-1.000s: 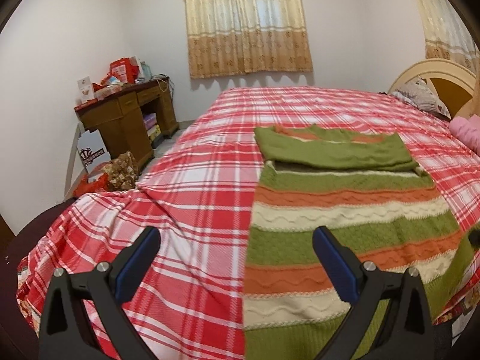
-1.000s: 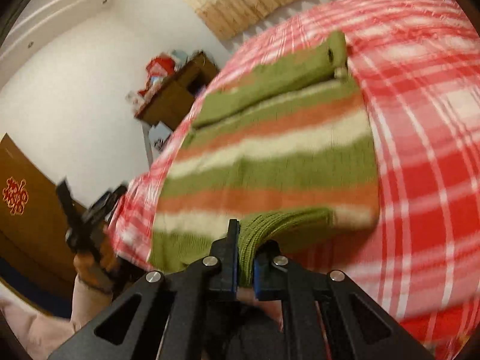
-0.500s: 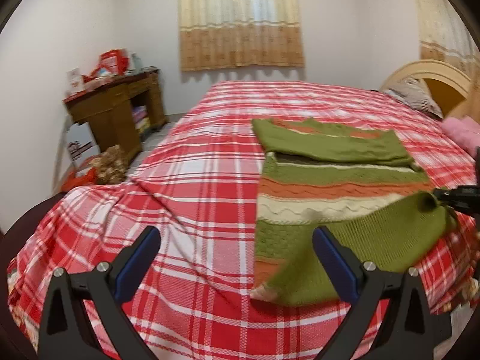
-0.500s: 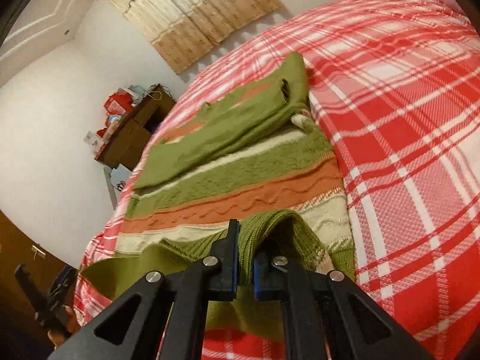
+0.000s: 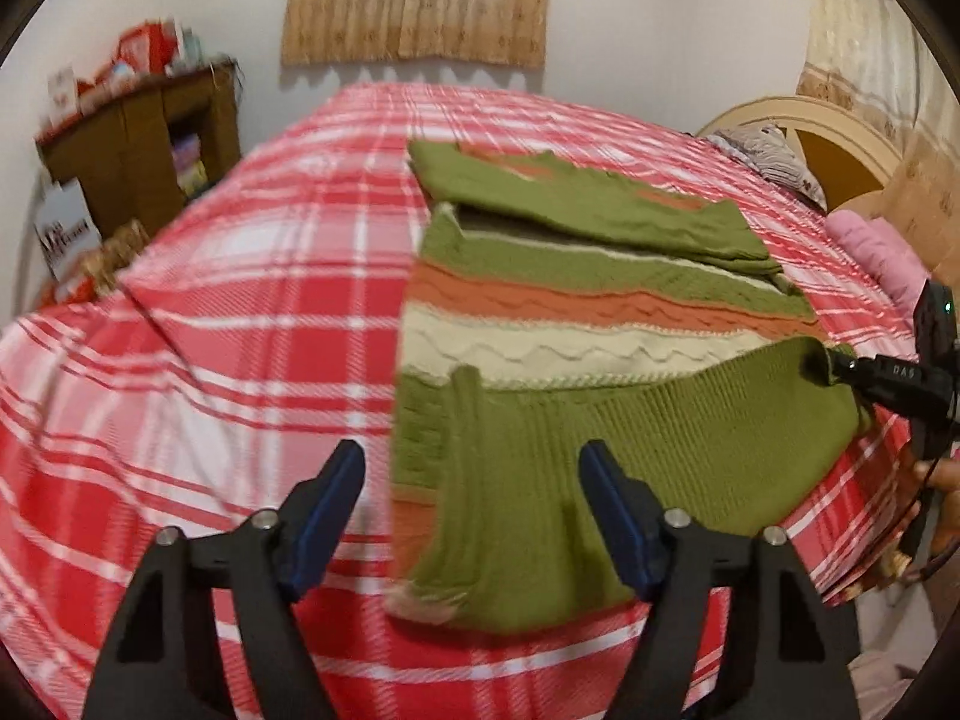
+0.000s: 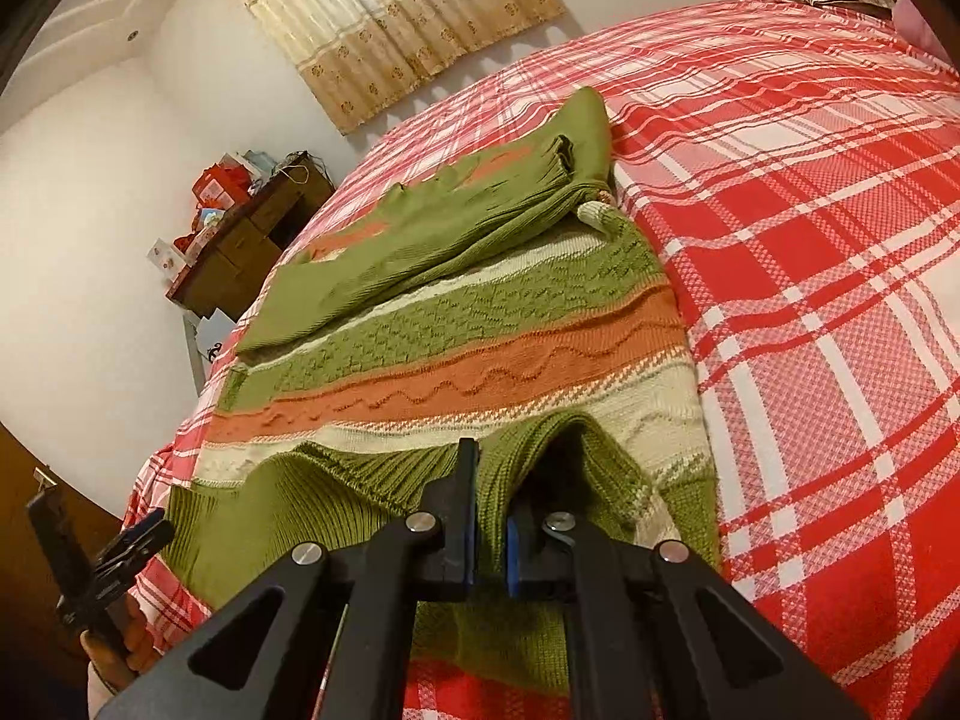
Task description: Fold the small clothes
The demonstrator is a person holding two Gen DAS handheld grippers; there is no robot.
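A striped knit sweater (image 5: 576,312), green, orange and cream, lies on the red plaid bed (image 5: 252,276). Its sleeves are folded across the top. It also shows in the right wrist view (image 6: 480,324). My right gripper (image 6: 489,516) is shut on the sweater's green bottom hem and holds that corner lifted and turned over the body; it also shows in the left wrist view (image 5: 840,369). My left gripper (image 5: 471,516) is open and empty above the near left part of the hem, and shows small in the right wrist view (image 6: 138,534).
A wooden desk (image 5: 144,138) with clutter stands left of the bed. Curtains (image 5: 414,0) hang on the far wall. A headboard (image 5: 840,138), a pillow (image 5: 774,156) and a pink item (image 5: 870,252) are at the right. The bed edge is near me.
My right gripper has carried the hem corner up and further over the sweater. My left gripper has moved forward and right, closer over the hem's left part, staying open.
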